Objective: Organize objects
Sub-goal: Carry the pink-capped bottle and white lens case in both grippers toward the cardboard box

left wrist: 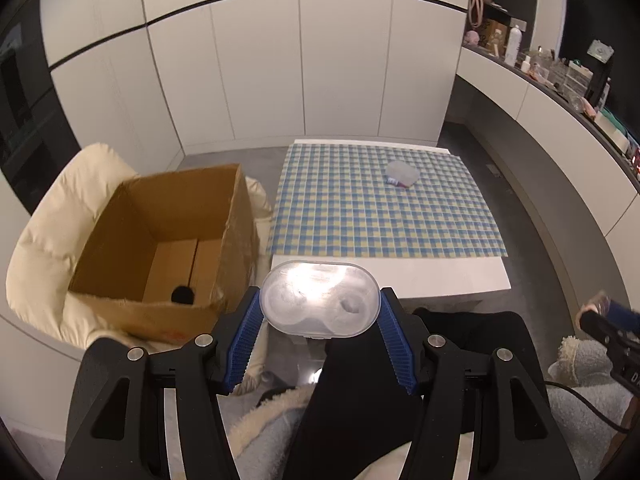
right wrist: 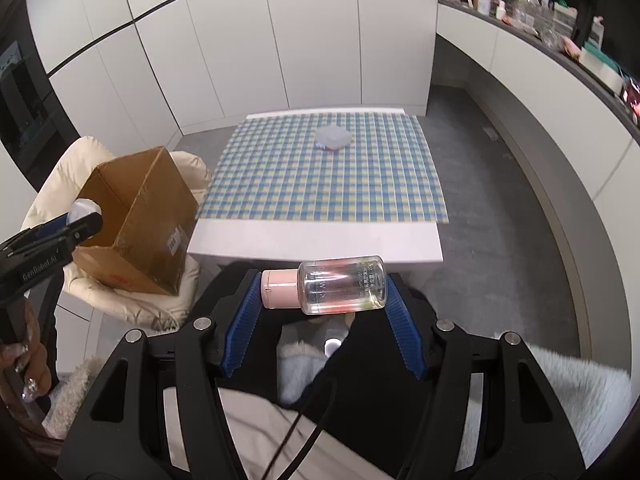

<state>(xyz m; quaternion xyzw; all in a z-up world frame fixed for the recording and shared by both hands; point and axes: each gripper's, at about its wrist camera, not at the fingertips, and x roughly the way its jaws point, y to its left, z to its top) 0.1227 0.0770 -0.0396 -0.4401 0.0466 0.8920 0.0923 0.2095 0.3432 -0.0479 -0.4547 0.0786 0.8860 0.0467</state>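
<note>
The left gripper (left wrist: 320, 316) fingers clamp a frosted oval plastic case (left wrist: 319, 298) beside the open cardboard box (left wrist: 160, 240). The right gripper (right wrist: 323, 294) fingers clamp a clear pink-capped bottle (right wrist: 326, 289) before the checked tabletop's (right wrist: 320, 184) near edge.

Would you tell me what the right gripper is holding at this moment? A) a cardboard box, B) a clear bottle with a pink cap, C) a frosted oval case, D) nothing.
B: in the right wrist view the right gripper clamps a clear bottle with a pink cap sideways between its blue pads.
</note>
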